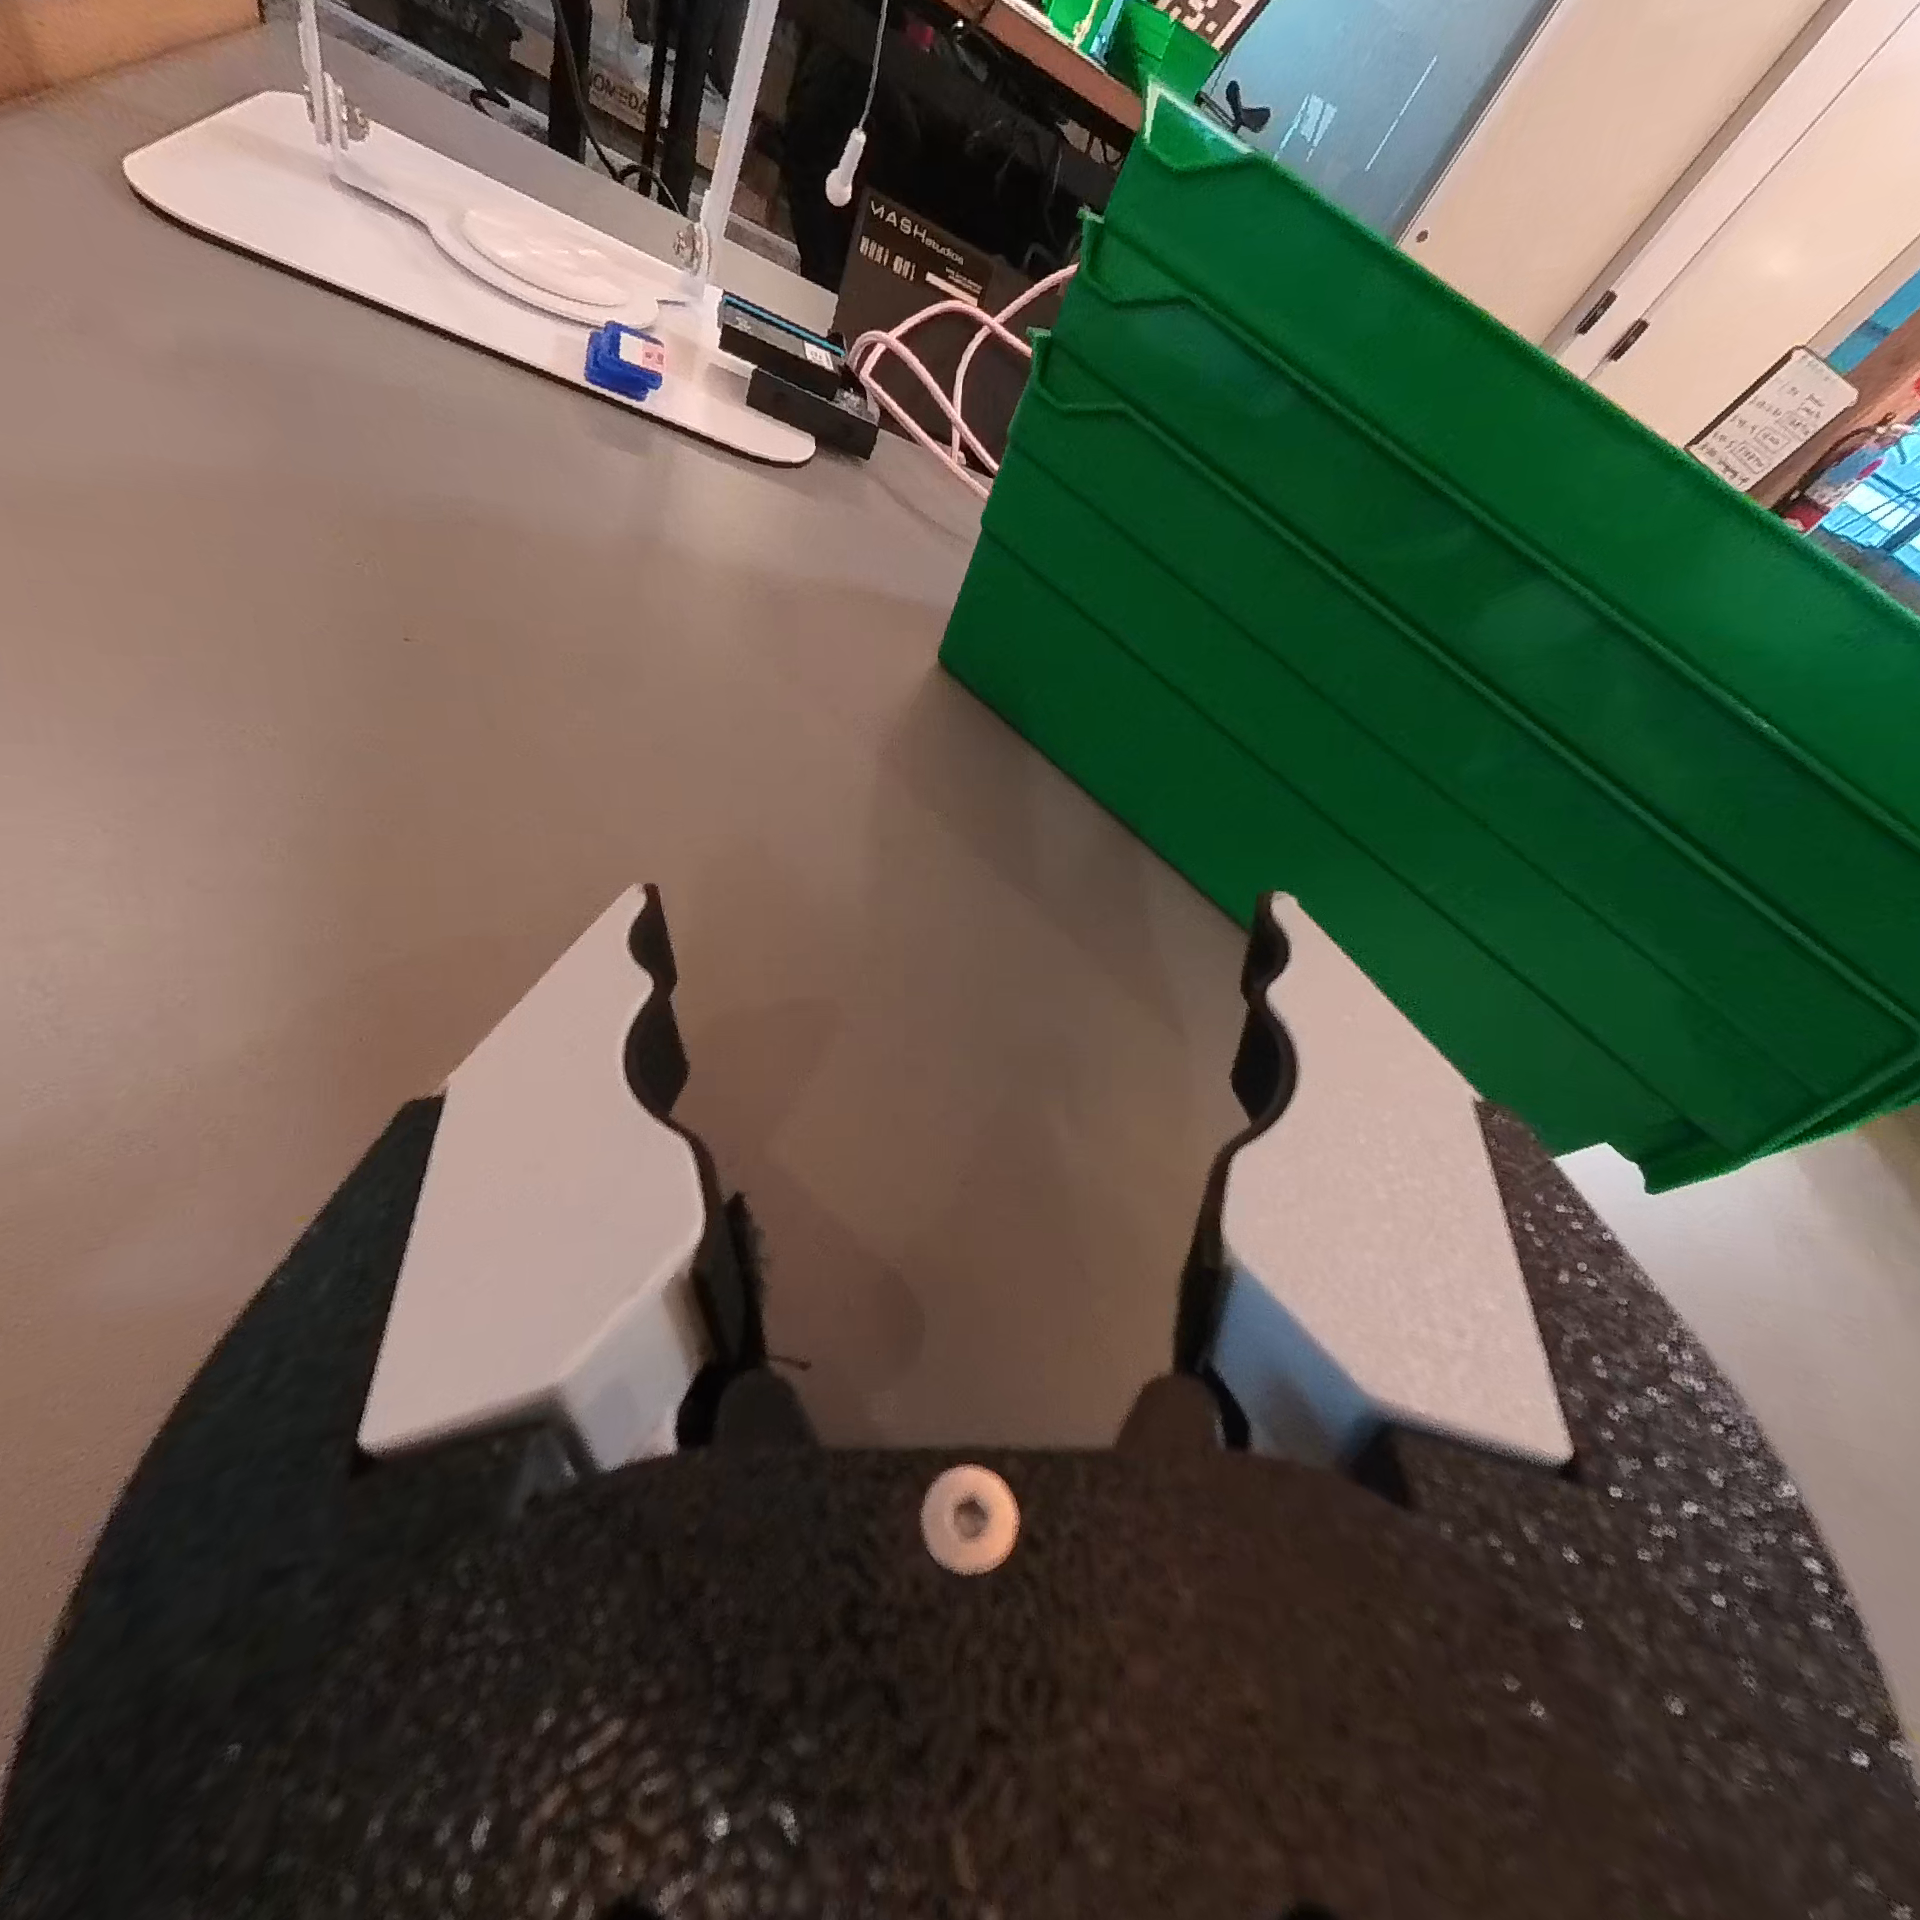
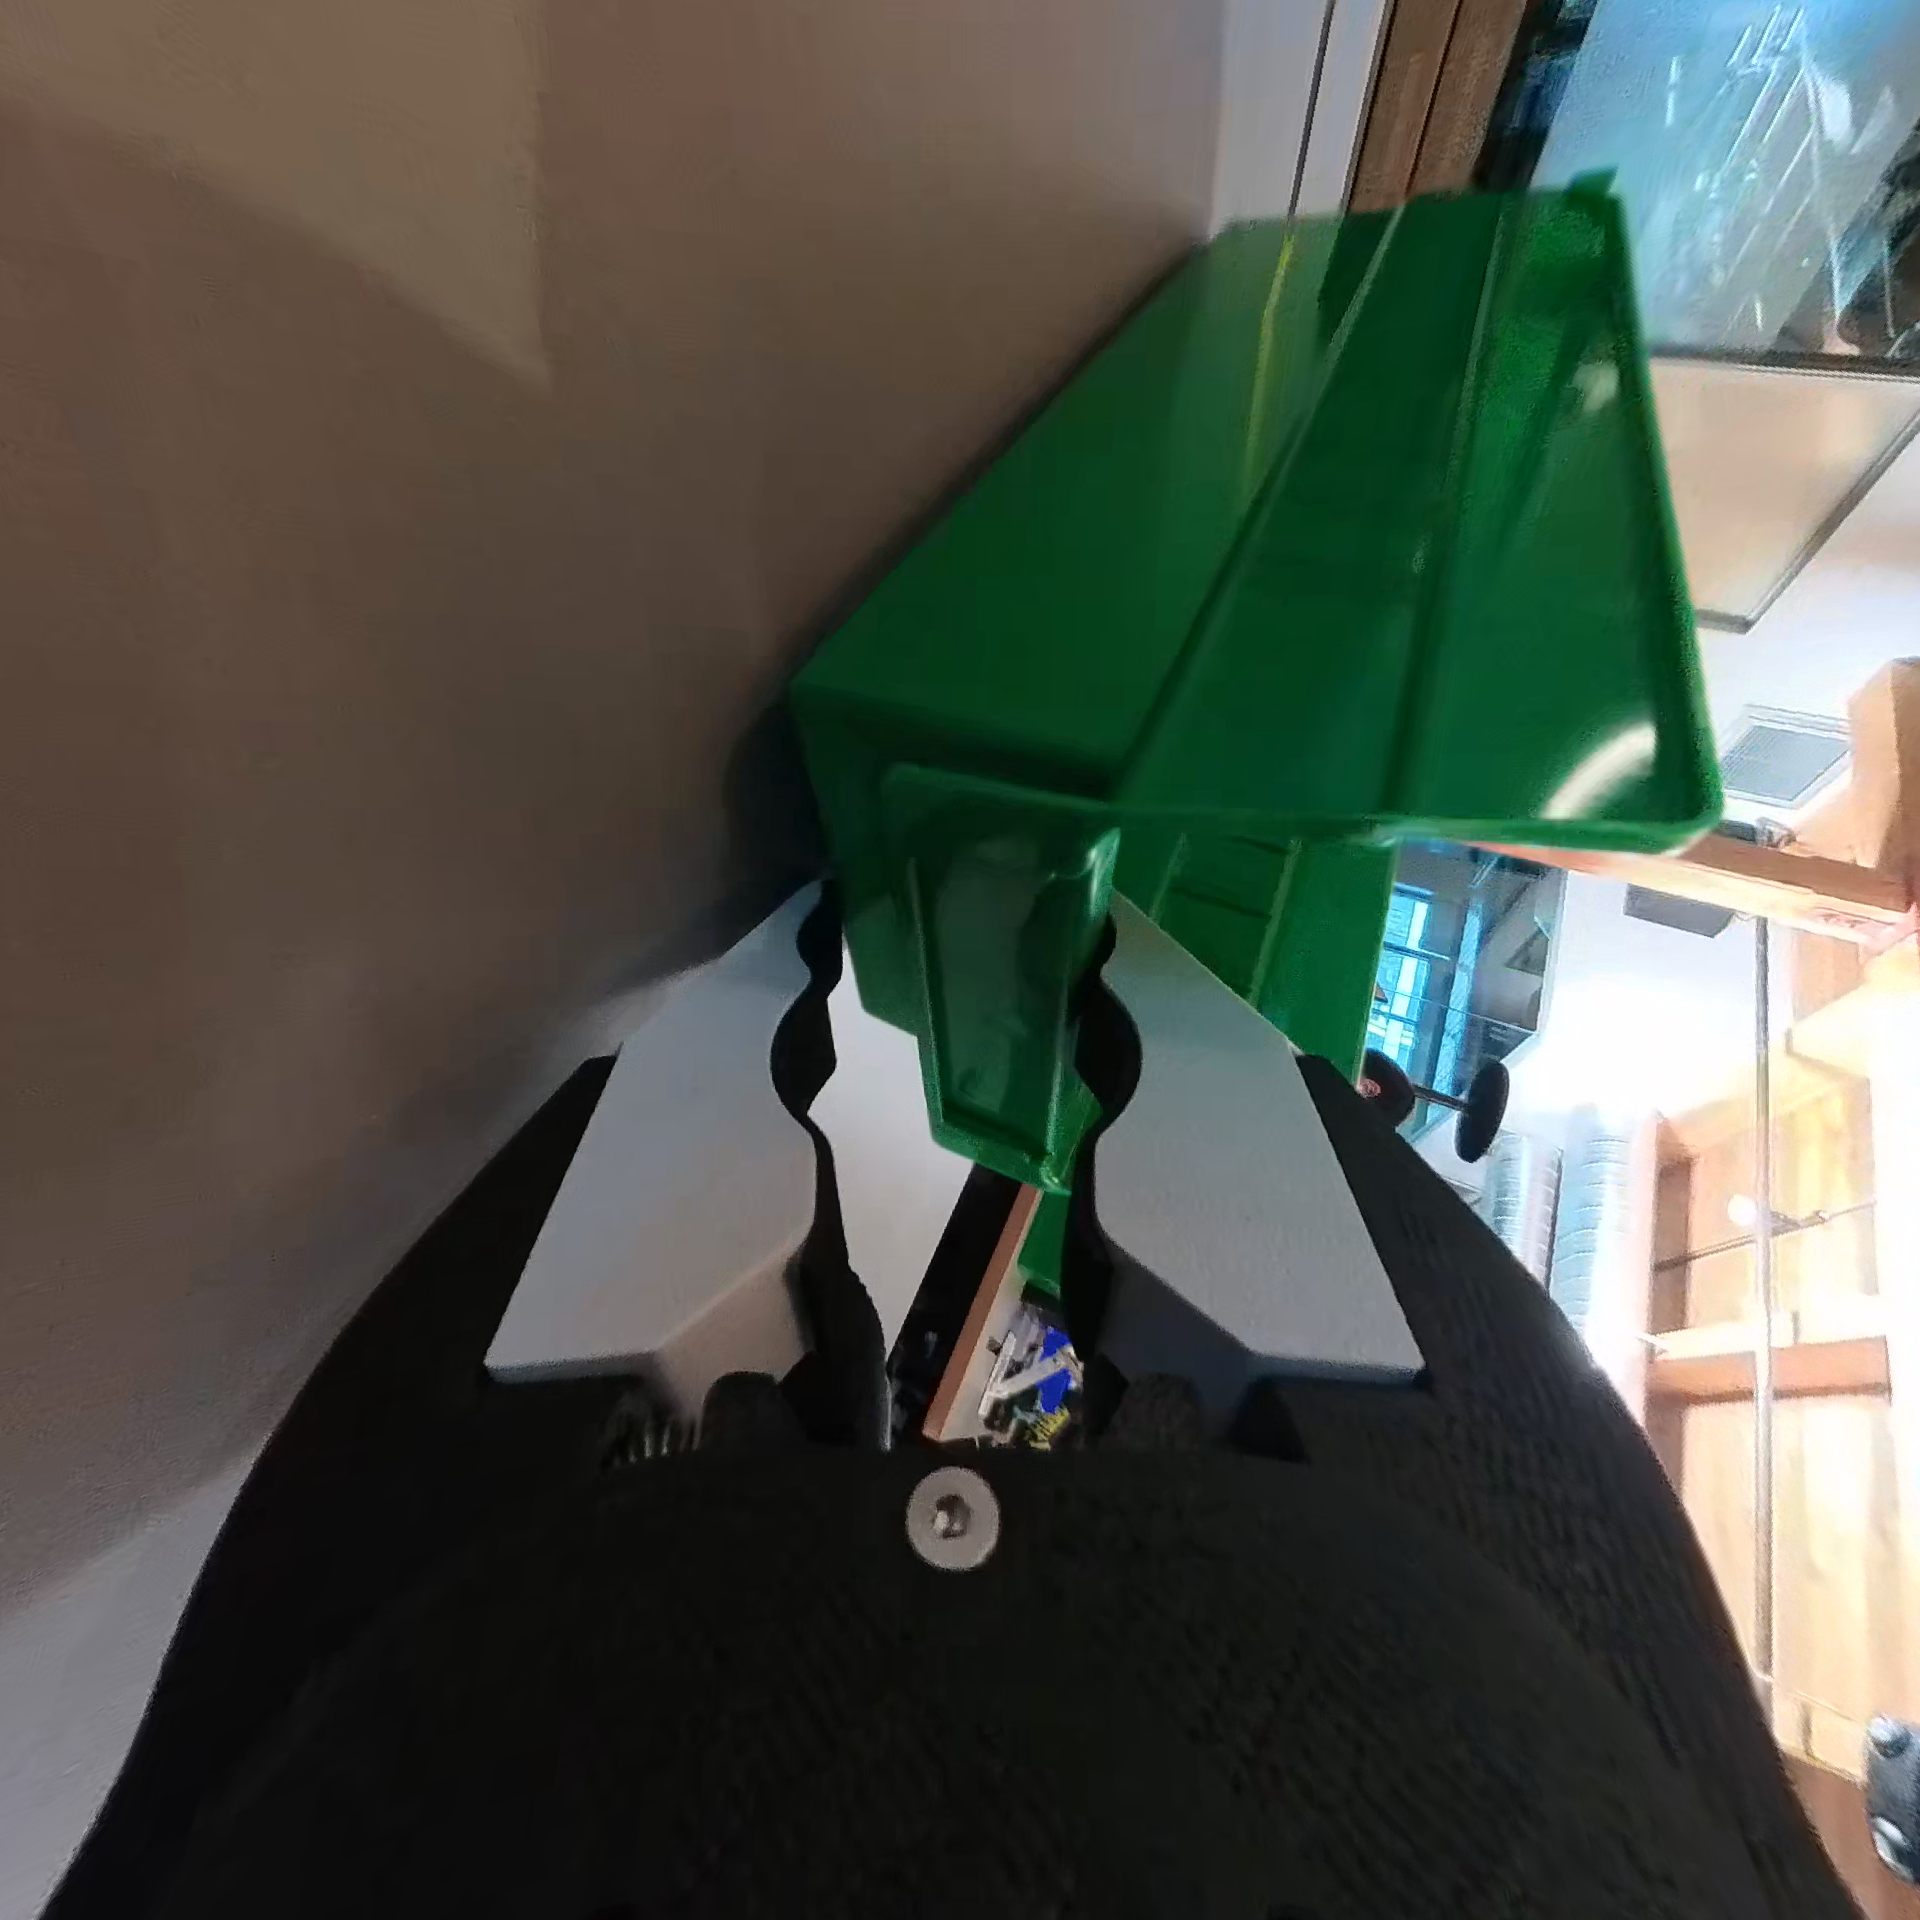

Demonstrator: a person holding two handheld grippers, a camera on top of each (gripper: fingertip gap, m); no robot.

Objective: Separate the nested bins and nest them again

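The grey table (image 1: pixel 468 675) is seen to fill most of the left wrist view. One stack of green bins (image 1: pixel 1455 623) is seen on it at 2 o'clock from the left gripper (image 1: pixel 961 914); four stepped rims are counted in the stack, each nested in the one below. In the right wrist view, rolled sideways and partly blurred, two bin bodies (image 2: pixel 1299 582) are made out, one inside the other, against the table (image 2: pixel 312 520); whether more lie beneath cannot be told.

One white flat stand (image 1: pixel 343 218) is noted at 11 o'clock on the table, well apart from the stack. Two small black boxes (image 1: pixel 790 364) are seen at its near edge, with one small blue block (image 1: pixel 621 362) just beside them and pink cables (image 1: pixel 935 353) behind, between the boxes and the stack.

Left gripper: jaws spread wide, nothing between them, held low over bare table. Right gripper (image 2: pixel 961 966): jaws clenched on the front lip (image 2: pixel 987 977) of a bin, both fingers touching it.
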